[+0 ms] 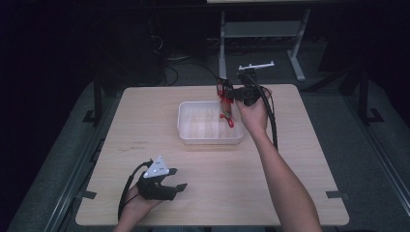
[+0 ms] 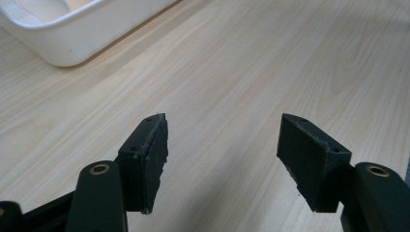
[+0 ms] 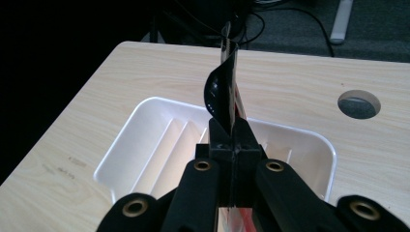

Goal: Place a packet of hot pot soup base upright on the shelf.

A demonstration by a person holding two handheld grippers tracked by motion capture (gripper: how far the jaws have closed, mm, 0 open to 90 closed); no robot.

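Dark room, light wood desk (image 1: 290, 159). Right tool (image 1: 231, 94) clamped on a red-black packet (image 1: 226, 108), held over the white tray (image 1: 186, 130), prob not dropped yet. Left tool (image 1: 169, 181) wide open, empty, resting near desk's front edge.

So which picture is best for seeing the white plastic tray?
The right gripper view: the white plastic ribbed tray lies below the camera, showing its rim and inner ridges, partly blocked by that gripper's shut jaws and the packet they hold. The high view shows the whole tray, smaller. The left gripper view catches one corner.
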